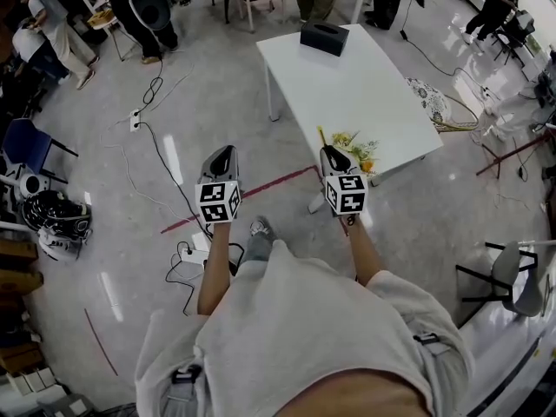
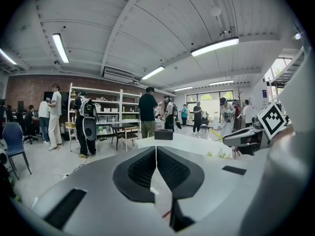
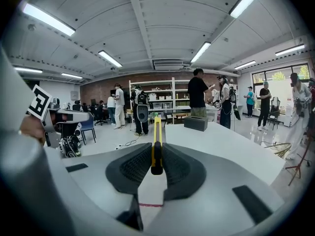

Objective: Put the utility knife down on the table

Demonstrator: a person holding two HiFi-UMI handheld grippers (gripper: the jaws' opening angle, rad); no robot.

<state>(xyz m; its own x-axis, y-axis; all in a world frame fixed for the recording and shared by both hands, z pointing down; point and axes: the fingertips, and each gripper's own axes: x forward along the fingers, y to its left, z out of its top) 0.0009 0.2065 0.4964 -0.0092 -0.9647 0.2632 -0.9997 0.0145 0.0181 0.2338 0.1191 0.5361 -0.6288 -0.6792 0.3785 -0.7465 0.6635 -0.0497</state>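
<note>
While the right gripper (image 1: 334, 157) hangs over the near corner of the white table (image 1: 347, 76), its jaws are clamped on the utility knife (image 3: 156, 146). The knife stands on edge between the ribbed pads, its yellow body pointing straight ahead past the fingertips. In the head view the knife's yellow tip (image 1: 321, 135) shows just in front of that gripper, close beside a small clump of flowers (image 1: 358, 150) at the table's near corner. The knife is in the air, not on the tabletop. In the right gripper view the knife lines up roughly with the table's left long edge (image 3: 170, 132), and bare white tabletop spreads away to its right. Only a black box (image 1: 323, 37) sits on the table, at its far end, well apart from the flowers. The left gripper (image 1: 223, 153) is held level with the right one but out over the open floor. Its jaws are together at the tips (image 2: 156, 150) with nothing between them. Below it, a red tape line (image 1: 261, 189) crosses the floor, with cables and a power strip (image 1: 193, 252) nearby. A grey chair (image 1: 512, 272) stands off to the right, well apart from the table.
</note>
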